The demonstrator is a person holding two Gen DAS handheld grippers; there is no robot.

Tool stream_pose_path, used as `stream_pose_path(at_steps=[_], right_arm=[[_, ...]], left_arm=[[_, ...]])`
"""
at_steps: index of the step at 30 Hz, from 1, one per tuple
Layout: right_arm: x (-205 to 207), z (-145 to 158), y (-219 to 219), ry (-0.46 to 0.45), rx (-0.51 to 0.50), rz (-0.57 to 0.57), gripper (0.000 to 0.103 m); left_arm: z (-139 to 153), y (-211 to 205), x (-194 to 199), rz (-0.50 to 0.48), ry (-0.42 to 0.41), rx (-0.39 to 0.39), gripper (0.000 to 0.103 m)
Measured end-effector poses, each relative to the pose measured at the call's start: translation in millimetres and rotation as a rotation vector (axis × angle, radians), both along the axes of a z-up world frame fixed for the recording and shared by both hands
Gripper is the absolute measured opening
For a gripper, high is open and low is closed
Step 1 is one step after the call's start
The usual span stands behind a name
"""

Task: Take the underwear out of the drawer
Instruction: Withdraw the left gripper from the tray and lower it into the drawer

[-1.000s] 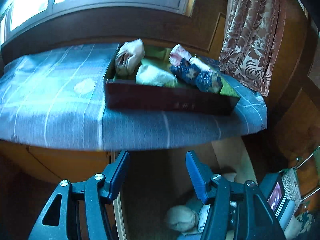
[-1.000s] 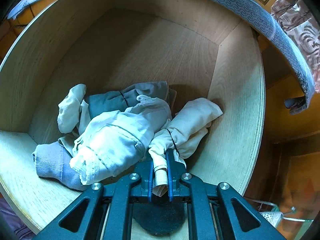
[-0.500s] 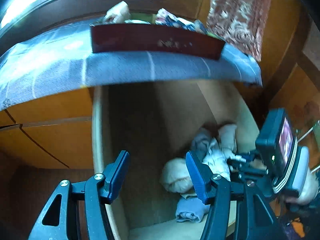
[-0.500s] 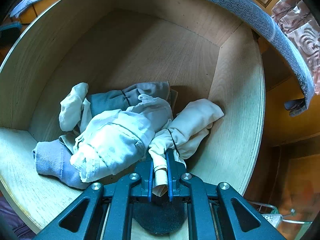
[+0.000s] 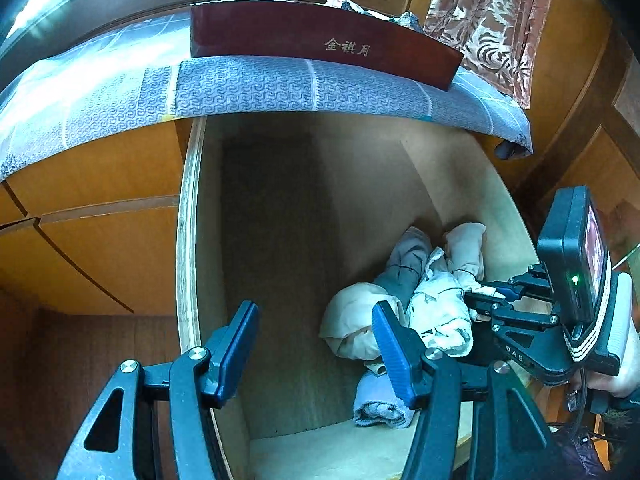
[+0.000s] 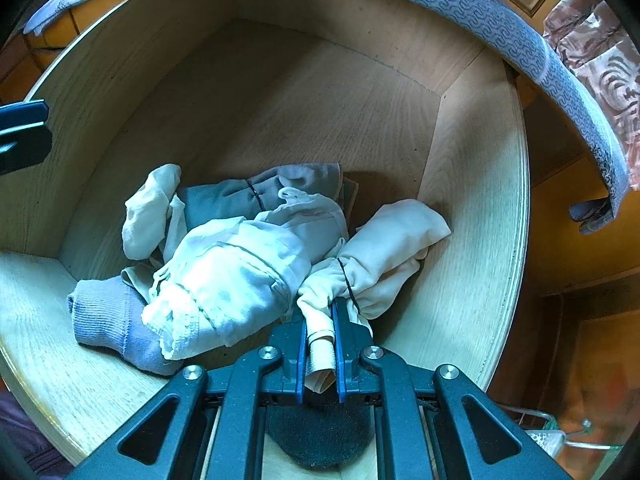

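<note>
Open wooden drawer [image 6: 476,184], seen from both wrist cameras. A heap of rolled underwear lies toward its front right corner: a cream bundle [image 6: 384,248] tied with a thin black band, a white lace-edged bundle [image 6: 232,280], a grey roll [image 6: 264,196], a lavender ribbed roll [image 6: 108,316] and a pale cream piece [image 6: 148,212].

The right tongs [image 6: 320,340] point steeply down into the drawer and are clamped together on the narrow tail of the cream bundle, whose body rests on the drawer floor beside the right wall. In the left wrist view the same tongs [image 5: 486,292] reach in from the right, carried by a hand [image 5: 624,364] (only partly visible at the frame edge).

The left tongs [image 5: 316,344] stand apart with nothing between their blue pads, above the drawer's front left part, clear of the heap.

Above the drawer, a blue patterned cloth [image 5: 248,88] covers the cabinet top and carries a dark red tray [image 5: 320,36] with more folded fabric. A patterned curtain [image 5: 492,12] hangs at the upper right.
</note>
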State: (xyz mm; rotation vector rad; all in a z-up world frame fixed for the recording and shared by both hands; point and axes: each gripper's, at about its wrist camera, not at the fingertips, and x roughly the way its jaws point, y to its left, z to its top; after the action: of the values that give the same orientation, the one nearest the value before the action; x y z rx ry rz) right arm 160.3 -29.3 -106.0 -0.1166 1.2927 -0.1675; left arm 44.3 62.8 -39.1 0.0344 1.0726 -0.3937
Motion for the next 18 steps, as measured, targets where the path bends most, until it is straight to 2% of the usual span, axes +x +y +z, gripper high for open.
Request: stream_pose_path(at_steps=[6, 18], right_arm=[[-3.4, 5.5, -1.3, -0.022, 0.009, -0.010, 0.011], [-17.0, 26.6, -32.4, -0.078, 0.052, -0.073, 0.010]], left_arm=[[-5.5, 2.2, -2.3, 0.003, 0.008, -0.001, 0.060], [-24.7, -14.4, -10.7, -0.068, 0.042, 0.074, 0.060]])
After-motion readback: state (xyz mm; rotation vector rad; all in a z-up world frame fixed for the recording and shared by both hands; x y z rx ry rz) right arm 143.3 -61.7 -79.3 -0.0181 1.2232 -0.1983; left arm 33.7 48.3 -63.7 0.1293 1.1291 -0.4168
